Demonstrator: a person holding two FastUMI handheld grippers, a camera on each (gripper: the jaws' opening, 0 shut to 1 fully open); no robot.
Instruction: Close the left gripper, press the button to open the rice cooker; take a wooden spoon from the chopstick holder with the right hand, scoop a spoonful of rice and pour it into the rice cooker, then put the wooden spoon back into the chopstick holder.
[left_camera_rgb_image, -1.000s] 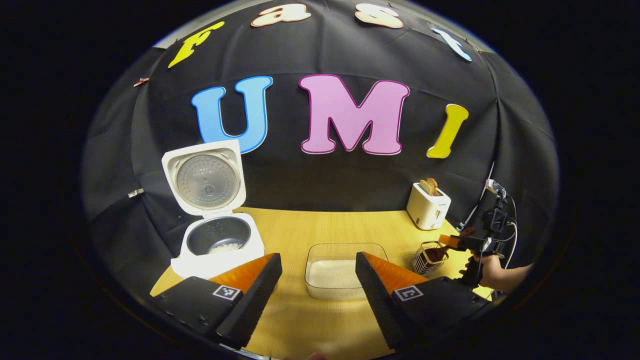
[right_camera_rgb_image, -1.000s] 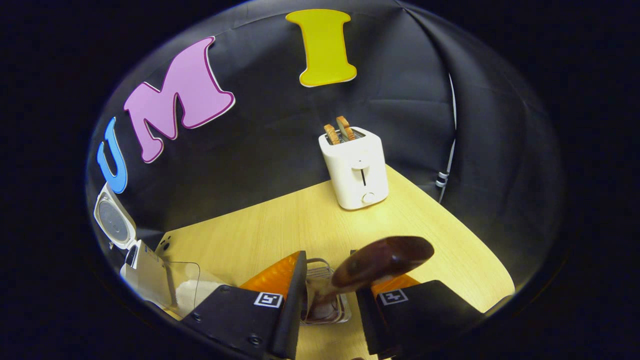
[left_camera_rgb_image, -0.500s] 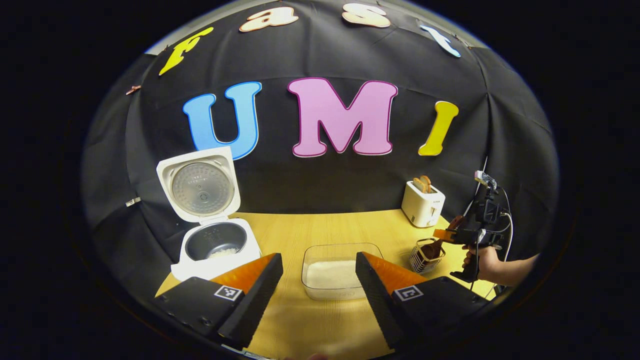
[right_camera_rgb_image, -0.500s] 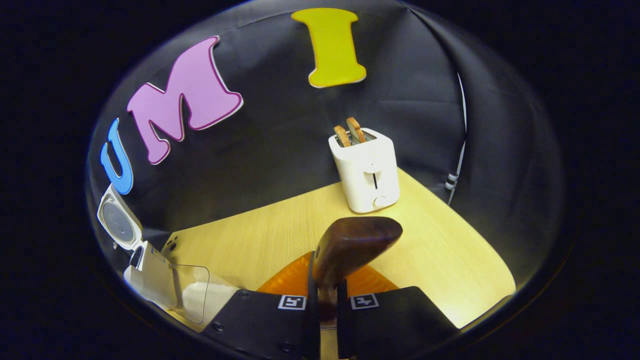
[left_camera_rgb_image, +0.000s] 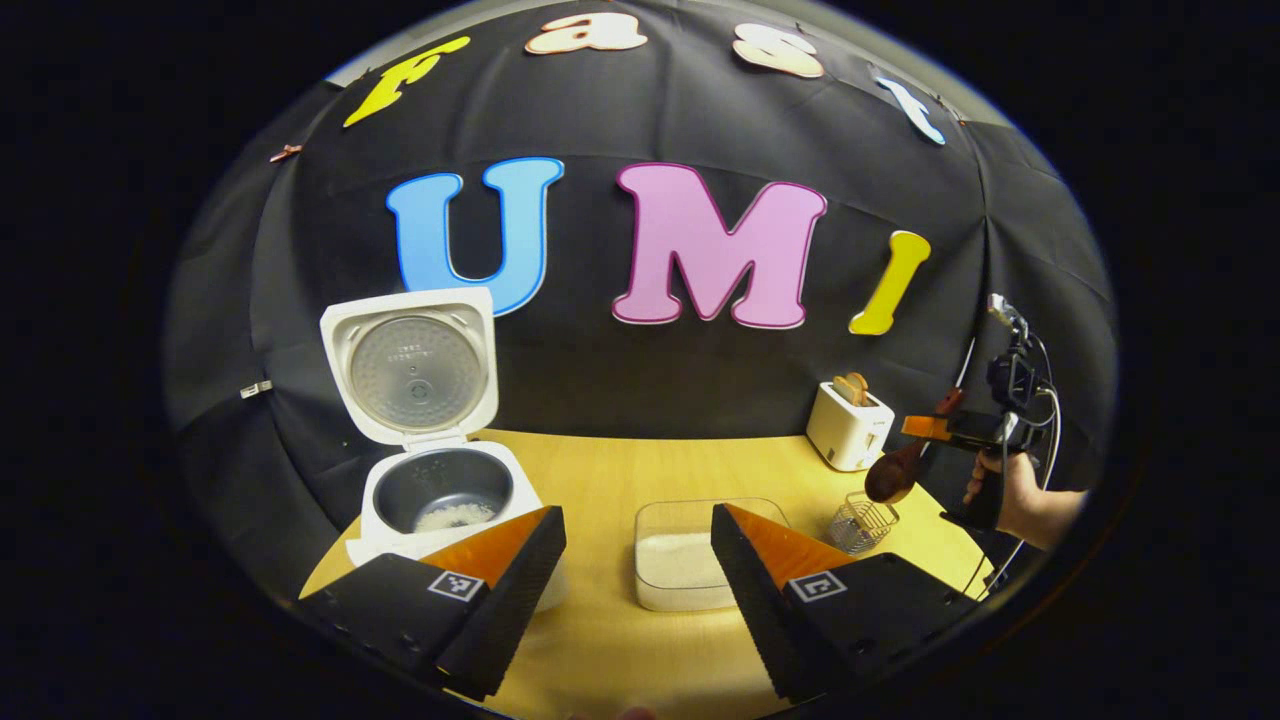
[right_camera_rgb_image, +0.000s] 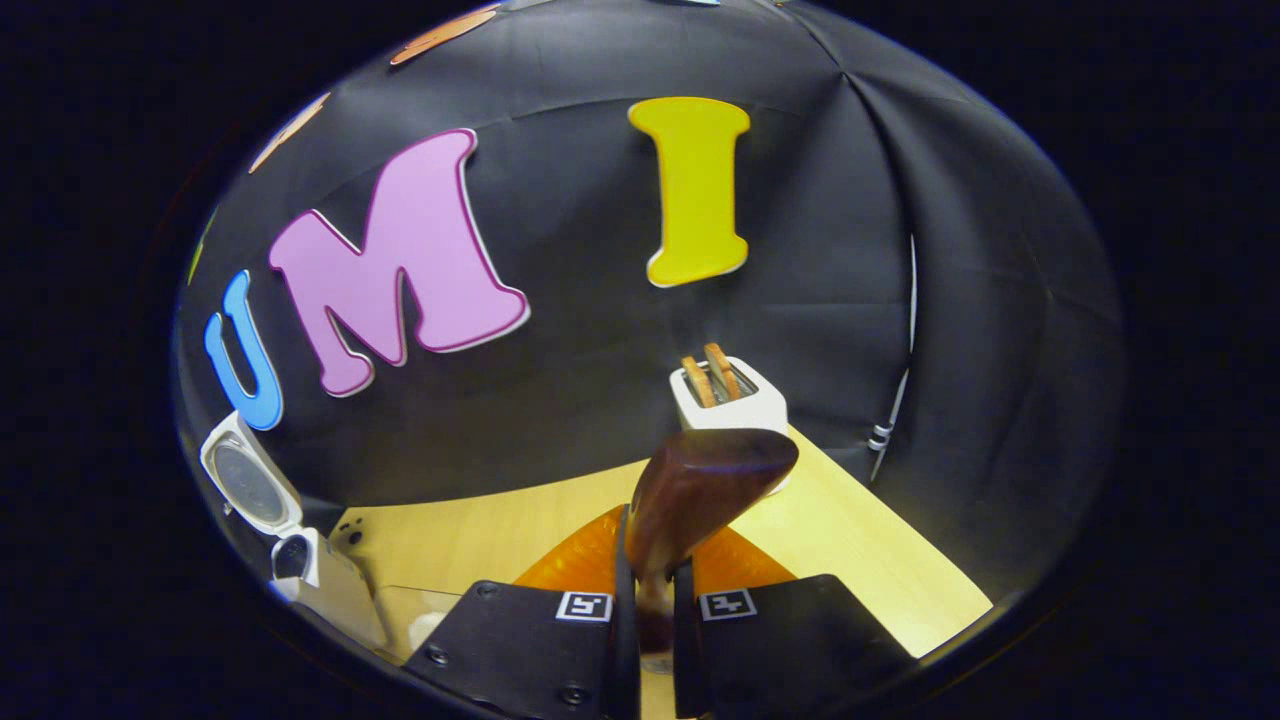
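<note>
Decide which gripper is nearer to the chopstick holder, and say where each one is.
Right. The right gripper hovers just above the chopstick holder, holding the wooden spoon. The left gripper sits farther off, near the rice container.

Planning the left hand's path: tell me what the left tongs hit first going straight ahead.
Probably the clear rice container, which sits on the table directly between the open left tongs; depth is unclear. The rice cooker lies off to the left.
</note>
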